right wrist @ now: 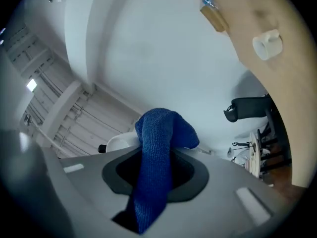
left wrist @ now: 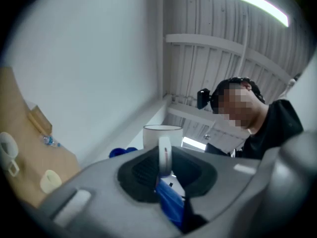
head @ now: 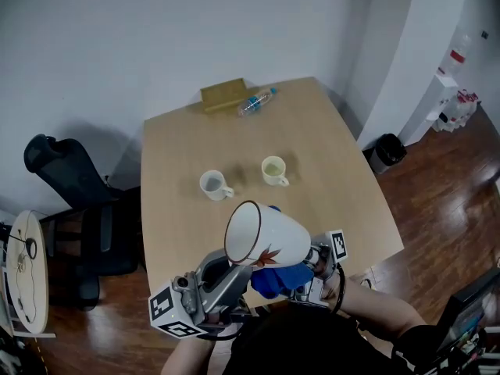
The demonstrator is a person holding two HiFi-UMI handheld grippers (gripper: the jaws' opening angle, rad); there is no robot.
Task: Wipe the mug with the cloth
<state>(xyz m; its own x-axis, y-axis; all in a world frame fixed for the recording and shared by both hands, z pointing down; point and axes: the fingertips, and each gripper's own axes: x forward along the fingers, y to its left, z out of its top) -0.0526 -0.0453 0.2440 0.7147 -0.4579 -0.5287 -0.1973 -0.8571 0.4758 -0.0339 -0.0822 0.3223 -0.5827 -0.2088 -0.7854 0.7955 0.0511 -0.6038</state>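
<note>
Wiping the mug [head: 269, 237] with the blue cloth [head: 280, 280]
The left gripper [left wrist: 164, 163] pinched the mug's handle, its tongs almost together; the right gripper [right wrist: 157, 168] clamped the blue cloth against the mug's base, raised above the table's [head: 344, 186] near edge. A firm handle grip would likely have steadied the wiping.

No text can be read; the label on the bottle [head: 256, 101] is too small
</note>
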